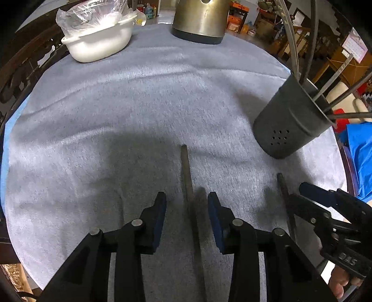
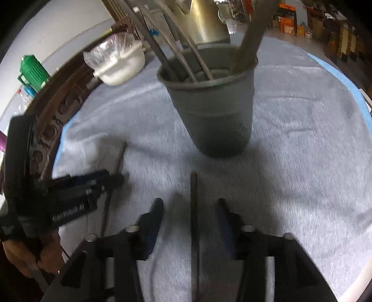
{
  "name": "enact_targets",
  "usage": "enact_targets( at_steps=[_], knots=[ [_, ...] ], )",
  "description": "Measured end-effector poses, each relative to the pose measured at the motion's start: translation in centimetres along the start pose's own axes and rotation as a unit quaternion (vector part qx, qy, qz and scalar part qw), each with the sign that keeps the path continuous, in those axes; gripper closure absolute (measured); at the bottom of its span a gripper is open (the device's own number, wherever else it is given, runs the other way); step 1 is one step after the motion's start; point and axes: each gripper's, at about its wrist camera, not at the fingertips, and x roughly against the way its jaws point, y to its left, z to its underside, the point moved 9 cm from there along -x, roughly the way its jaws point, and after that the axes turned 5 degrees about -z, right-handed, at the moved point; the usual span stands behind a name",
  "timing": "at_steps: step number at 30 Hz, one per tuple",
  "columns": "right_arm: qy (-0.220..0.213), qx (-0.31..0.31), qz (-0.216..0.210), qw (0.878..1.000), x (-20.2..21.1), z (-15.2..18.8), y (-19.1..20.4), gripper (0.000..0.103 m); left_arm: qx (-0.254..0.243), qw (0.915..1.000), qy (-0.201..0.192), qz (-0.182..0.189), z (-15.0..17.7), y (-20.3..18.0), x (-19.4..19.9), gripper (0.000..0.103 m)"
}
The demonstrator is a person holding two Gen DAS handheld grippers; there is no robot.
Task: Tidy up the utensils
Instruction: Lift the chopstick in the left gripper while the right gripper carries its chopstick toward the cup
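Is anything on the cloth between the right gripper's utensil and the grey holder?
Nothing visible. The thin utensil lies between the right gripper's open jaws, and only bare grey cloth separates its tip from the utensil holder. The left gripper sits off to the side, over a second utensil.

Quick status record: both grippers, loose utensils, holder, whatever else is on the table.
left gripper: open, fingers either side of a utensil handle lying on the cloth, not pressing it
right gripper: open, straddling a second handle on the cloth
holder: grey cup, upright, several utensils already inside, beyond the right gripper
loose utensils: two seen, each between a gripper's fingers
other items: white bowl with plastic bag, metal kettle, both at the far edge
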Motion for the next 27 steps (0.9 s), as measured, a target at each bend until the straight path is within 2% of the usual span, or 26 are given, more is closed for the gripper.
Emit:
enact_targets(
  at_steps=[2,6,8,11,13,15,17,21,27],
  knots=[
    [0.017,0.006,0.009,1.0,-0.7,-0.1,0.0,0.07,0.005,1.0,0.003,0.002,-0.5,0.2,0.1,0.065],
    [0.041,0.019,0.024,0.999,-2.2,0.1,0.1,0.079,0.006,0.9998,0.016,0.011,-1.3,0.3,-0.6,0.065],
    [0.039,0.027,0.033,0.998,-2.6,0.1,0.1,0.086,0.012,0.9996,0.023,0.013,-1.5,0.4,-1.1,0.065],
    [0.043,0.039,0.038,0.998,-2.9,0.1,0.5,0.093,0.014,0.9995,0.021,0.02,-2.0,0.1,-1.6,0.065],
    [0.043,0.044,0.04,0.997,-3.1,0.0,0.6,0.095,0.014,0.9996,0.017,0.02,-2.3,0.0,-1.7,0.069],
    [0.045,0.047,0.04,0.997,-3.3,-0.1,0.7,0.096,0.013,0.9997,0.015,0.014,-2.4,0.0,-1.8,0.086],
    [0.045,0.049,0.041,0.997,-3.2,0.0,0.5,0.096,0.01,0.9998,0.015,0.009,-2.5,-0.1,-2.0,0.094],
    [0.032,0.043,0.027,0.998,-2.8,-0.3,0.8,0.097,0.006,0.9999,-0.002,-0.008,-2.4,-0.3,-1.6,0.096],
    [-0.004,0.054,0.018,0.998,-0.5,-0.9,1.6,0.097,0.01,0.9981,-0.052,-0.033,-3.3,-0.1,1.2,0.096]
  ],
)
